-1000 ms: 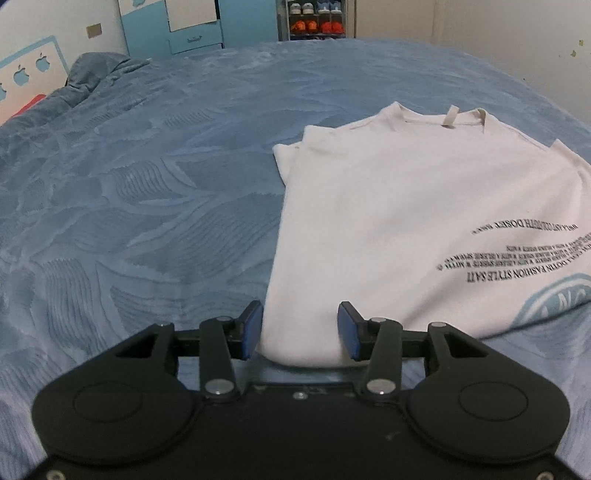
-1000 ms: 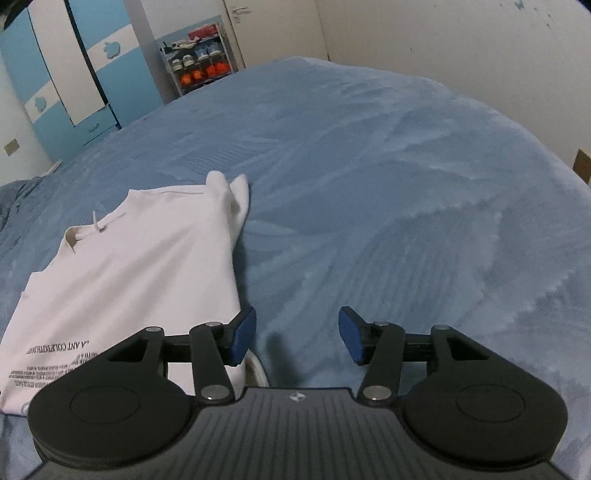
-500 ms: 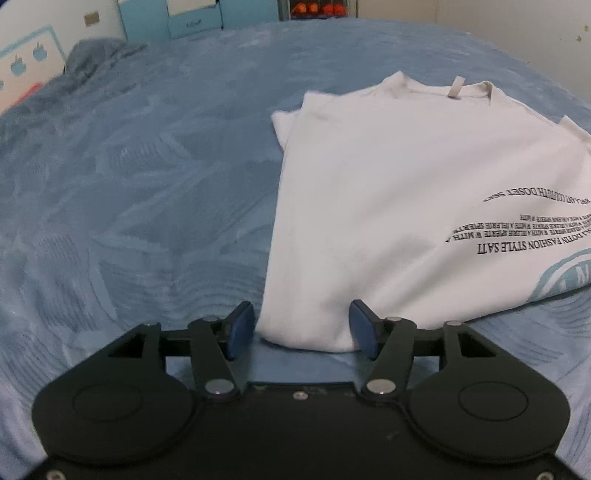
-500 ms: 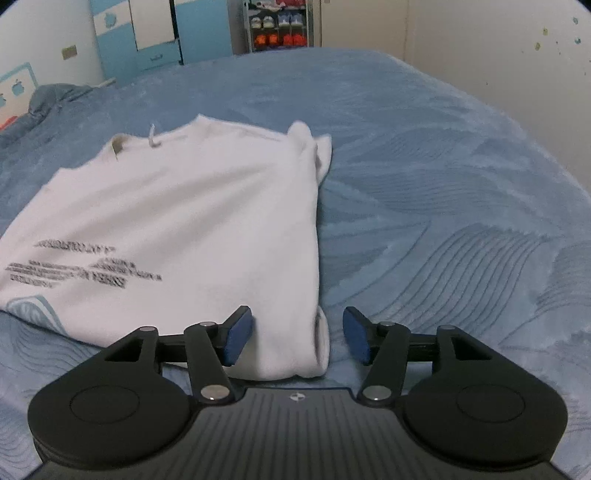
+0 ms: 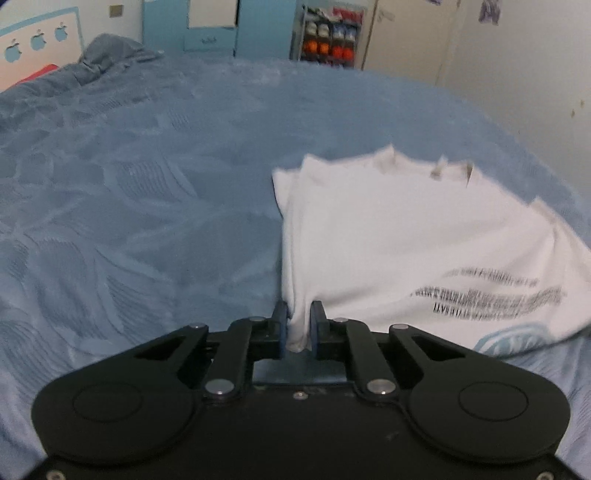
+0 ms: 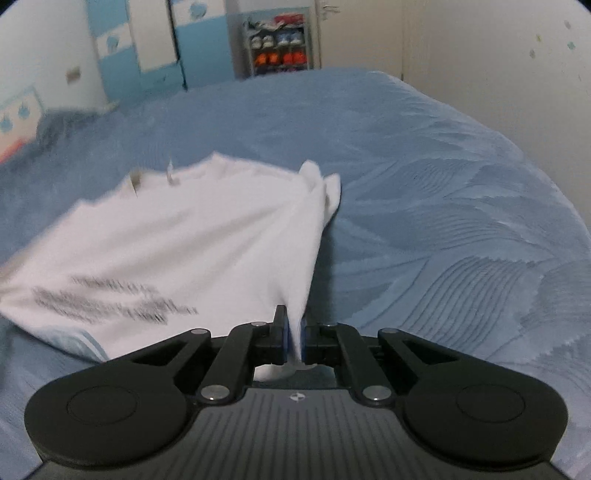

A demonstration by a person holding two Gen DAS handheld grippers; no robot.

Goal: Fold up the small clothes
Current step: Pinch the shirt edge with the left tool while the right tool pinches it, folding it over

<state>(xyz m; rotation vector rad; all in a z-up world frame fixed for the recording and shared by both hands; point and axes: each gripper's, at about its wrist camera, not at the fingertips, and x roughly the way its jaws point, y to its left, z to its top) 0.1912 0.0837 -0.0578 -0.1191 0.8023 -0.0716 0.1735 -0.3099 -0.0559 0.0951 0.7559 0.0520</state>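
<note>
A white T-shirt (image 5: pixel 406 236) with black lettering and a pale blue print lies folded lengthwise on the blue bedspread (image 5: pixel 147 206), collar at the far end. My left gripper (image 5: pixel 297 317) is shut on the shirt's near left corner, and the cloth rises into its blue pads. The same T-shirt (image 6: pixel 192 236) fills the left of the right wrist view. There my right gripper (image 6: pixel 293 328) is shut on the near right corner, with a fold of white cloth hanging below the pads. The near hem is lifted off the bed and the image is blurred by motion.
The blue bedspread (image 6: pixel 443 206) extends wide on all sides of the shirt. A bunched blanket (image 5: pixel 107 51) lies at the far left. A blue wardrobe (image 5: pixel 221 26) and a shoe rack (image 5: pixel 325 40) stand past the bed; a pale wall (image 6: pixel 498 55) runs along the right.
Both grippers went from open around the shirt's near corners to shut on them. The near hem has come up off the bed and the views have tilted upward.
</note>
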